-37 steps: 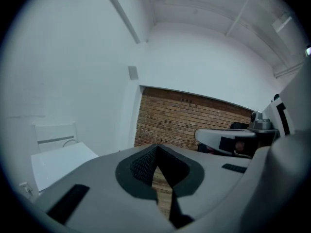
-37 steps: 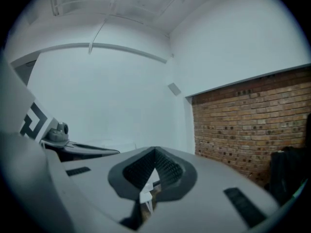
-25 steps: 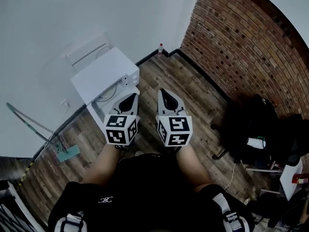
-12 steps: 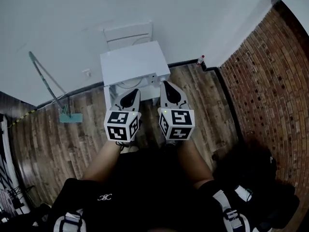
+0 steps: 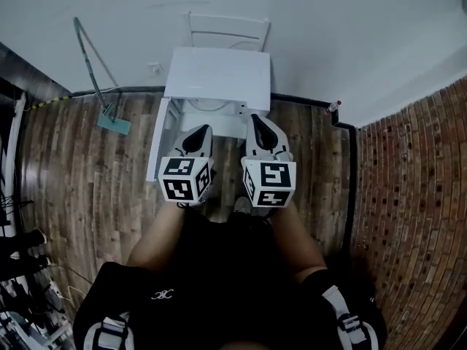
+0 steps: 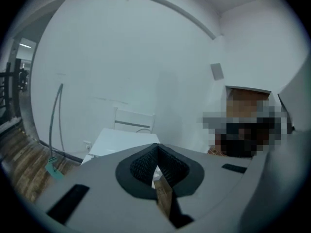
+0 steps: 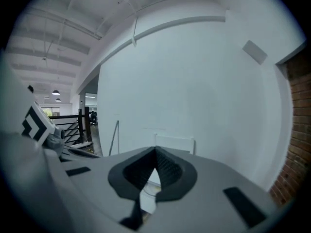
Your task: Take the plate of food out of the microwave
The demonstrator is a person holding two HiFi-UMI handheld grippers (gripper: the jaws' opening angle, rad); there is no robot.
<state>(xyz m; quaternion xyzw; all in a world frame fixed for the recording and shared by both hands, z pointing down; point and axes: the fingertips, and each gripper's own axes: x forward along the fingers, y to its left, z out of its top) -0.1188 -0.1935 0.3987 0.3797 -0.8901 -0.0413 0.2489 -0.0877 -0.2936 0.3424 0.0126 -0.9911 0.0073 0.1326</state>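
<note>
Straight ahead of both tools stands the white microwave (image 5: 219,75), its door (image 5: 155,148) swung out past the left tool (image 5: 201,131). In the open cavity a pale round plate (image 5: 209,106) shows just beyond the tool tips; the food on it is too small to make out. The right tool (image 5: 257,121) sits beside the left one, the two apart but level. On each, the jaws are pressed together at the tips with nothing between them. The only print is the black-and-white square patterns on the cubes (image 5: 185,179) and a small logo (image 5: 162,294) on the dark shirt, too small to read. Bare wooden floor (image 5: 95,188) gives room to the left of the door and to the right of the right tool. A mop (image 5: 114,120) leans further left, a chair (image 5: 228,28) stands behind the microwave, and a bottle (image 5: 334,106) stands far right by the brick wall (image 5: 416,195). A second ago the microwave lay off to the left of the tools; now it is centred.
</note>
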